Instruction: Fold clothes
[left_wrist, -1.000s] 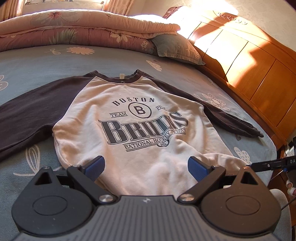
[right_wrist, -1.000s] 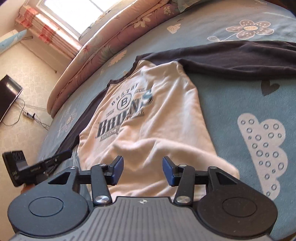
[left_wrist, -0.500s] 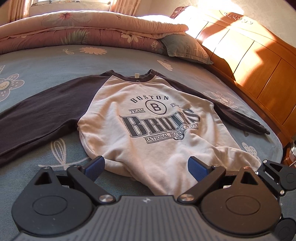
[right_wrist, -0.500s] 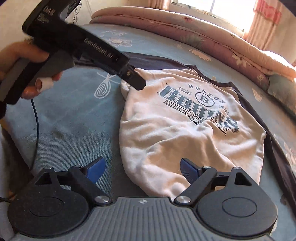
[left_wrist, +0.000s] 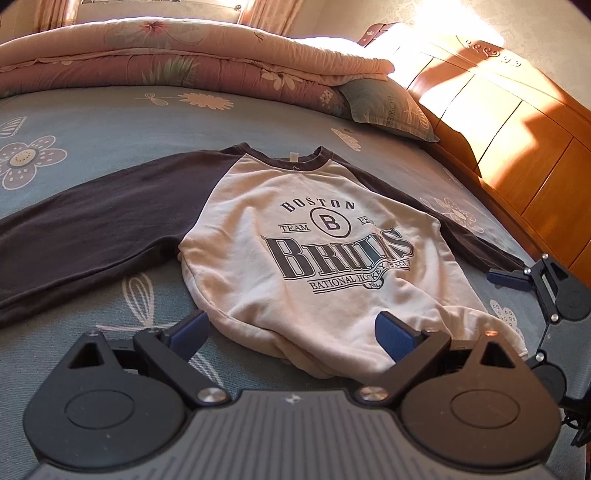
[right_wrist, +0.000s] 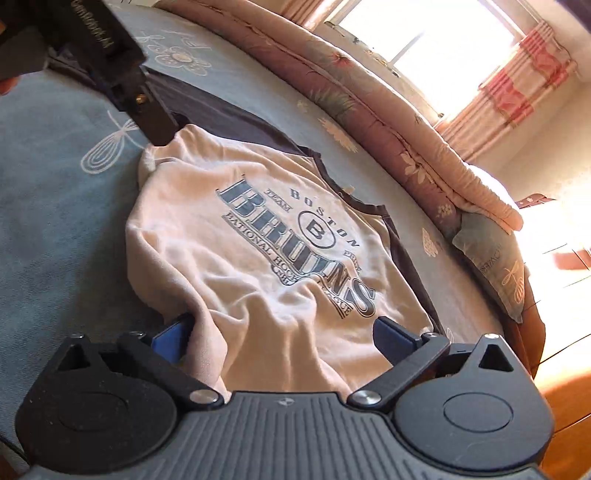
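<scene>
"Boston Bruins" print on sweatshirt (left_wrist: 314, 266)

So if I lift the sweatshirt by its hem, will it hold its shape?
Probably not: the sweatshirt already bunches in soft wrinkles at the hem, so it should droop. Its long dark sleeves lie spread and will likely drag across the bedsheet.

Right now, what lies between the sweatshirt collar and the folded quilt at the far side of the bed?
Only bare blue bedsheet with printed flowers separates the sweatshirt collar from the folded quilt. The left wrist view shows it most clearly.
</scene>
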